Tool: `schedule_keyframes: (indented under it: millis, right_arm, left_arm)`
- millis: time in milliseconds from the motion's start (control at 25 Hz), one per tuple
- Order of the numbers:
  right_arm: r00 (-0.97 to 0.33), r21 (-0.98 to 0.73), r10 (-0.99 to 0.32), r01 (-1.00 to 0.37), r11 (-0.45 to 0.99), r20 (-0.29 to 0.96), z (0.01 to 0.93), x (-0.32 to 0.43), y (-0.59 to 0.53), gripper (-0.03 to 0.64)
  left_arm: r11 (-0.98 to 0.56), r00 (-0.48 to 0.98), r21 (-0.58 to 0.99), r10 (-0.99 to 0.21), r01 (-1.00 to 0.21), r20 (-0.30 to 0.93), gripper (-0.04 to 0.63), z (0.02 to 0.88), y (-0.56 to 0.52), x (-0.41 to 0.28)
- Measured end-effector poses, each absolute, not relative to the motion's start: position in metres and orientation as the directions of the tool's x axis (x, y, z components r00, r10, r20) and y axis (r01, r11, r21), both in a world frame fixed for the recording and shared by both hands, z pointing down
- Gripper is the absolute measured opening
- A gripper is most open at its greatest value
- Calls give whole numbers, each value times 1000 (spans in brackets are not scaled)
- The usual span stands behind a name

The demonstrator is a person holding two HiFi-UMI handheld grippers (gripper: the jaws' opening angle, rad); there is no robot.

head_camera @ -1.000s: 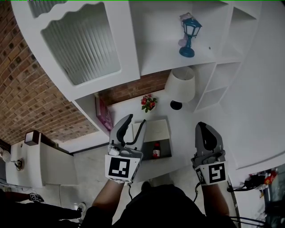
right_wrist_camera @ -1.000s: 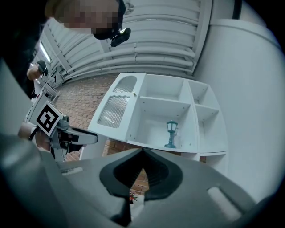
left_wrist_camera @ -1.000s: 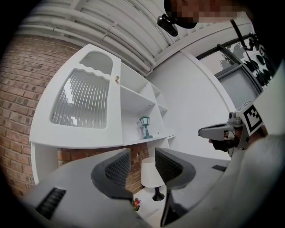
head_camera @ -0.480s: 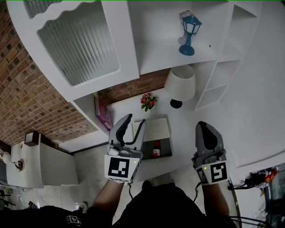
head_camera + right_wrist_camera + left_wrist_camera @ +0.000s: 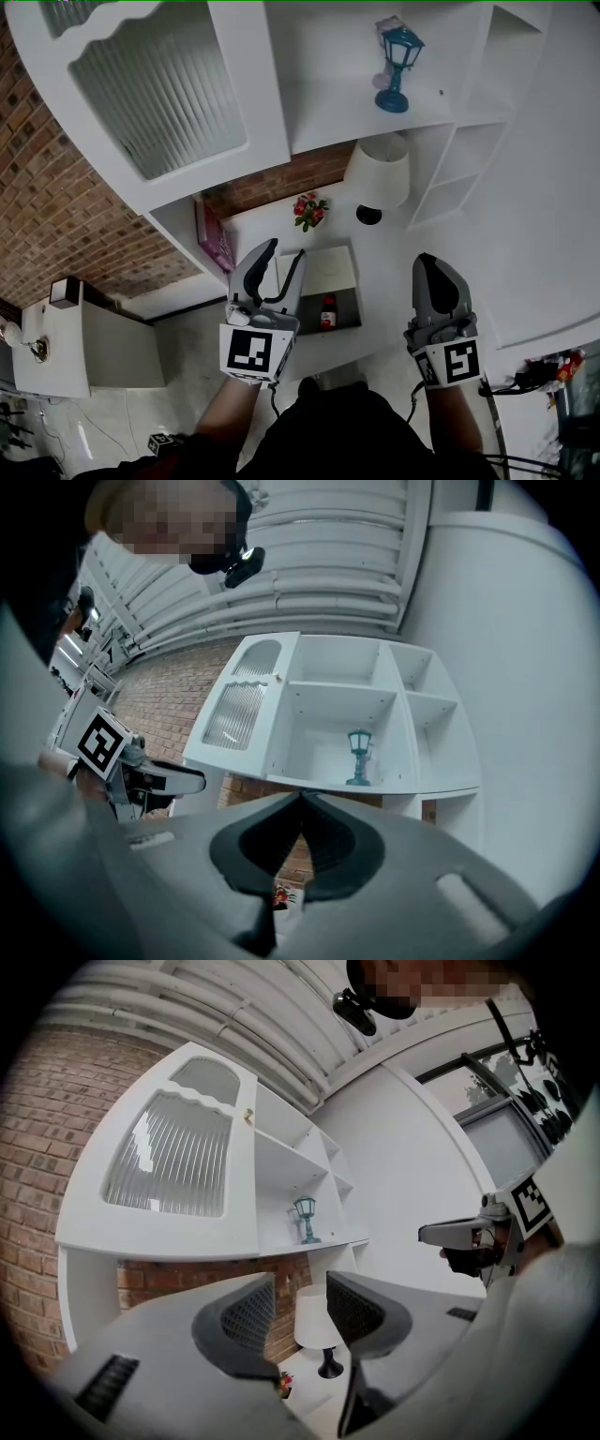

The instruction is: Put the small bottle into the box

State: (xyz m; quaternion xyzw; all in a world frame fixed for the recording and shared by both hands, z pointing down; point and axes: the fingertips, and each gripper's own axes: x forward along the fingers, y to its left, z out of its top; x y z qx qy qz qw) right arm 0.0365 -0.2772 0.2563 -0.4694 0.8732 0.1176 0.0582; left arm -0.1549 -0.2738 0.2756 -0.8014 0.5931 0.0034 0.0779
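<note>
A small bottle (image 5: pixel 328 311) with a red cap stands upright inside the dark open box (image 5: pixel 348 313) on the white table; the box's pale lid (image 5: pixel 330 267) is tipped back behind it. My left gripper (image 5: pixel 284 251) hovers just left of the box with its jaws open and nothing between them; the left gripper view (image 5: pixel 300 1309) shows the same empty gap. My right gripper (image 5: pixel 428 262) is held to the right of the box, apart from it, with its jaws shut and empty (image 5: pixel 302 801).
A white lamp (image 5: pixel 377 176) and a small pot of red flowers (image 5: pixel 308 212) stand behind the box. A pink book (image 5: pixel 214 242) leans at the left. A blue lantern (image 5: pixel 396 67) sits on the white shelf unit (image 5: pixel 281 84). A brick wall (image 5: pixel 56 216) lies to the left.
The head view has drifted slightly. Both grippers keep the same pose, and the bottle stays in the box.
</note>
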Motion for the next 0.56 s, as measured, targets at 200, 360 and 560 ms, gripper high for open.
schedule_keyframes:
  millis: [200,360,560]
  right_arm:
    - [-550,152,-809,-835,529,-208,258,37,-278,-2]
    - [-547,155,-810,-837,525,-209,257,35,-277,-2]
    - [-550,158,-811,-835,527,-200,259,30,-279,-2]
  left_arm:
    - [-273,284,-104,-954,-956,-101,167,274,-276,-156]
    - [-278,290,-112,-951,-954,-109,167,280,-277,-159]
    - [-296,306,-106,-948,-949,-92,166,286,-280,-160]
